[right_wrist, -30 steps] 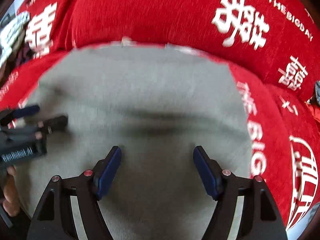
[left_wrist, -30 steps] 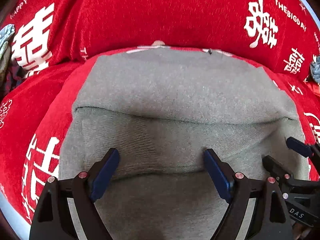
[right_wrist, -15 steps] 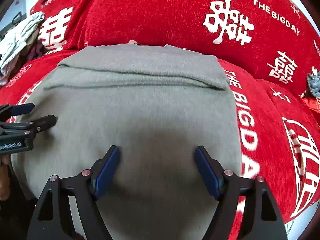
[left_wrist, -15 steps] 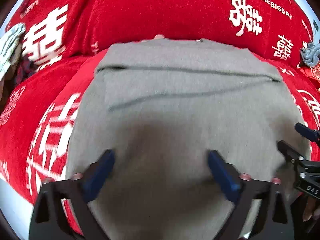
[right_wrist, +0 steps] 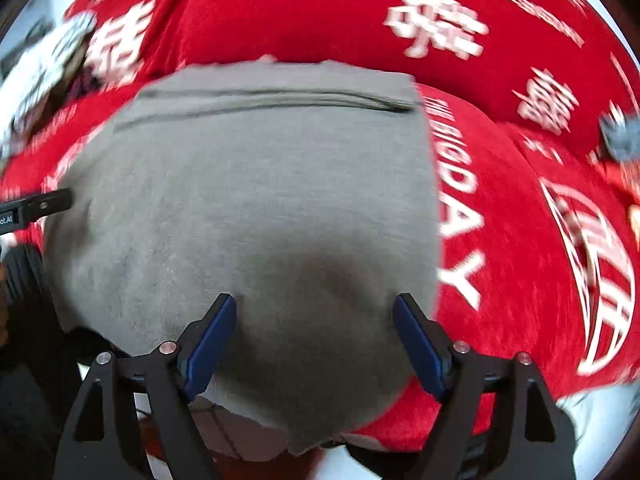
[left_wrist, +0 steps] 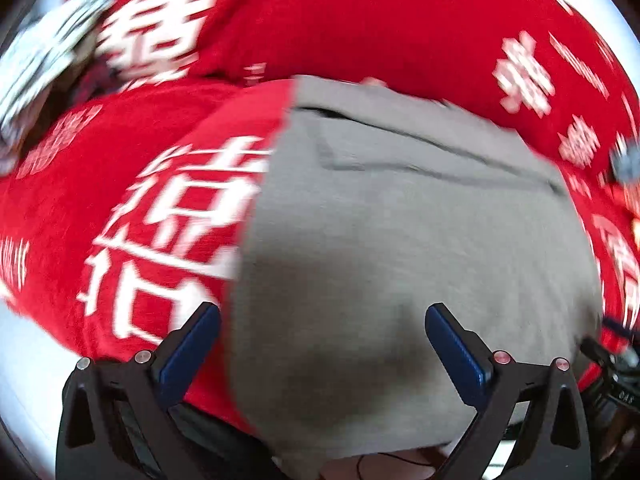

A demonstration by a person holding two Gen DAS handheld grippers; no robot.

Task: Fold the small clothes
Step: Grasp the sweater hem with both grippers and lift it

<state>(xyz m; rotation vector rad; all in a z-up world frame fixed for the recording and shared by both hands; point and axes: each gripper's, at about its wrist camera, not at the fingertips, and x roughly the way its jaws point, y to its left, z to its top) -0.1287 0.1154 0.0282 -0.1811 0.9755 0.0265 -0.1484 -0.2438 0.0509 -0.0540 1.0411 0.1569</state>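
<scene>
Red printed sofa cover lies under a folded grey garment

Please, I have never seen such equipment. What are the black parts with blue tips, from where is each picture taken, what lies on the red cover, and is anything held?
No robot is here: a person holds one hand tool in each hand. Each tool is a gripper with two black fingers and blue pads, and a camera on it looks forward along the fingers. One picture looks out from the left gripper, the other from the right gripper. Both look down on a grey garment, partly folded, which lies on a red cover with white lettering. Nothing is held: the left jaws stand wide open, the right jaws are opening, and the pads do not pinch the cloth. Each gripper also shows at the edge of the other's picture.
</scene>
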